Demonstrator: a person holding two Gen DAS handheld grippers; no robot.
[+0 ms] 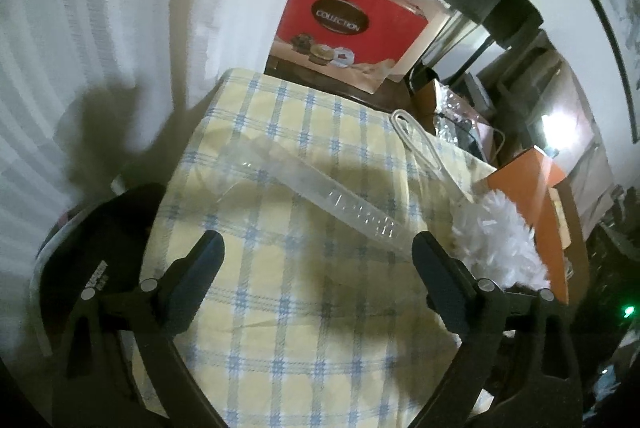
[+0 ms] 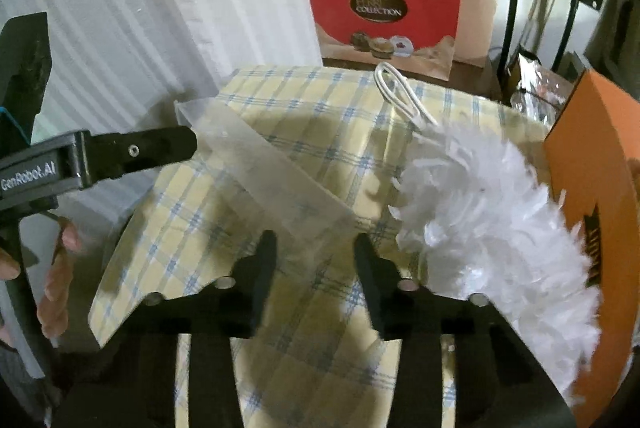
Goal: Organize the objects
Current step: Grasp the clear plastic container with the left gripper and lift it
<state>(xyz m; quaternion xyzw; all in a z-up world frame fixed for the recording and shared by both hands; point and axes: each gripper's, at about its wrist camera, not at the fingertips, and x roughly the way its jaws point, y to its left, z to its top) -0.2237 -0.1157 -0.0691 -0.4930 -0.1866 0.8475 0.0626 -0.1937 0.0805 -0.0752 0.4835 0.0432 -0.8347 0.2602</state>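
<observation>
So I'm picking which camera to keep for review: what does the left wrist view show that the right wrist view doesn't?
Only the left wrist view shows a black cap-like object beside the table. Only the right wrist view shows the left gripper from outside and the person's fingers. Both show the checked tablecloth, clear plastic sleeve, white feather duster, white cable, orange box and red bag.

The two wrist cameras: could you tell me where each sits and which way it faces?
Left wrist: on the left gripper, facing the plaid tablecloth and clear plastic sleeve; its open fingers show.
Right wrist: on the right gripper, facing the white feather duster; the left gripper and hand show.
Shared: sleeve, white cable, red chocolate bag.
</observation>
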